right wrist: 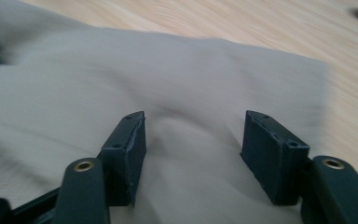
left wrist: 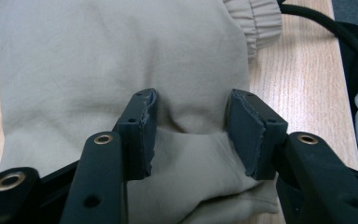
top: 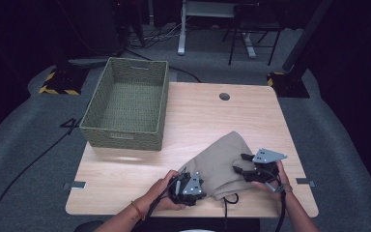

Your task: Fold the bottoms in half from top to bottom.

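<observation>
Folded beige fabric garment [top: 224, 162] with an elastic cuff lies on the near right part of the light wooden table [top: 140, 169], well apart from the woven green rectangular basket [top: 128, 104] at far left. Left gripper [left wrist: 191, 133] jaws wide, pads pressing down astride a raised fold. Right gripper [right wrist: 193, 156] jaws wide too, on the cloth, no grip yet. To pinch well: close both on all layers of the fold, lift evenly so it stays folded.
</observation>
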Action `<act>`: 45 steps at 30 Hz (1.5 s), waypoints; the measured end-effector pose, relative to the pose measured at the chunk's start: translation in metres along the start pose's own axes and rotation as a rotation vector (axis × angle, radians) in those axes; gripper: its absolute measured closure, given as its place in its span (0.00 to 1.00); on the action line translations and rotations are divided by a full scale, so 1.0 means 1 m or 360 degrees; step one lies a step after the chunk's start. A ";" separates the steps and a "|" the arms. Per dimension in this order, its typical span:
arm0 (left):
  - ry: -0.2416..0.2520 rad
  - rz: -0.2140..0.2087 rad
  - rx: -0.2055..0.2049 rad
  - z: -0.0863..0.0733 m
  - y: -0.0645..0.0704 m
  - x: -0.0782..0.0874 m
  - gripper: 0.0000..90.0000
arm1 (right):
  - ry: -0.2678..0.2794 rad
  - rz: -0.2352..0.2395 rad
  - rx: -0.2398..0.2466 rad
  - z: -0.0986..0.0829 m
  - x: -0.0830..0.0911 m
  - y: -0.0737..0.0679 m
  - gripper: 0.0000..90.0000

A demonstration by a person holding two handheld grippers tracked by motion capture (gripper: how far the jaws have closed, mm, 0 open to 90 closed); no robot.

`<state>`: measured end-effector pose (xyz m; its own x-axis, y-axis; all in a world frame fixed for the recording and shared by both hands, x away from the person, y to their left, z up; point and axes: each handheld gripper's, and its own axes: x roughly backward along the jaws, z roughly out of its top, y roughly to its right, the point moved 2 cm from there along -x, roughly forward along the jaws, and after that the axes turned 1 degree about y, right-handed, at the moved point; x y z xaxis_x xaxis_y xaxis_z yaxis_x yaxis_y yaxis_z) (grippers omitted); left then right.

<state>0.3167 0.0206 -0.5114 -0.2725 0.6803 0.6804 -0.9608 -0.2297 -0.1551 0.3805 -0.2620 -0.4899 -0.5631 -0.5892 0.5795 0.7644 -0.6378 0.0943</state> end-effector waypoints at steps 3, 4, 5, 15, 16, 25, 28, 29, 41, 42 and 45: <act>0.0007 0.0012 -0.0009 0.001 0.001 -0.001 0.58 | -0.0003 -0.0115 -0.0064 -0.003 0.004 0.015 0.45; 0.0018 0.0014 -0.0004 0.001 0.002 -0.003 0.58 | -0.0024 -0.0156 -0.0089 -0.003 0.004 0.020 0.45; 0.0018 0.0015 -0.0003 0.001 0.002 -0.003 0.58 | -0.0044 -0.0206 -0.0079 -0.002 0.005 0.023 0.46; 0.0015 0.0014 -0.0003 0.003 0.002 -0.006 0.57 | 0.0073 -0.0007 0.0111 0.055 -0.011 -0.034 0.49; 0.0014 0.0008 0.0000 0.003 0.002 -0.006 0.57 | 0.0042 0.0050 0.0149 0.055 -0.018 -0.044 0.48; 0.0025 -0.0006 -0.0002 0.003 0.002 -0.006 0.57 | -0.0112 0.0013 0.0083 0.026 -0.035 -0.024 0.43; 0.0023 -0.0010 -0.0010 0.003 0.002 -0.006 0.57 | -0.0138 -0.0130 -0.0027 0.012 -0.024 0.006 0.42; 0.0024 -0.0014 -0.0011 0.003 0.002 -0.006 0.57 | -0.0140 -0.0149 -0.0069 0.008 -0.019 0.015 0.40; 0.0030 -0.0055 -0.0023 0.003 -0.002 -0.007 0.57 | -0.0065 -0.0469 -0.0241 0.004 0.024 0.045 0.43; 0.0036 -0.0061 -0.0024 0.003 -0.002 -0.007 0.57 | -0.0045 -0.0419 -0.0178 0.010 0.024 0.035 0.41; 0.0038 -0.0057 -0.0012 0.002 -0.002 -0.007 0.57 | 0.0015 -0.0202 -0.0019 0.026 0.020 -0.002 0.38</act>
<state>0.3202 0.0150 -0.5146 -0.2392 0.7045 0.6682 -0.9702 -0.1999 -0.1366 0.3763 -0.2594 -0.4572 -0.6579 -0.5079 0.5561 0.6831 -0.7133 0.1568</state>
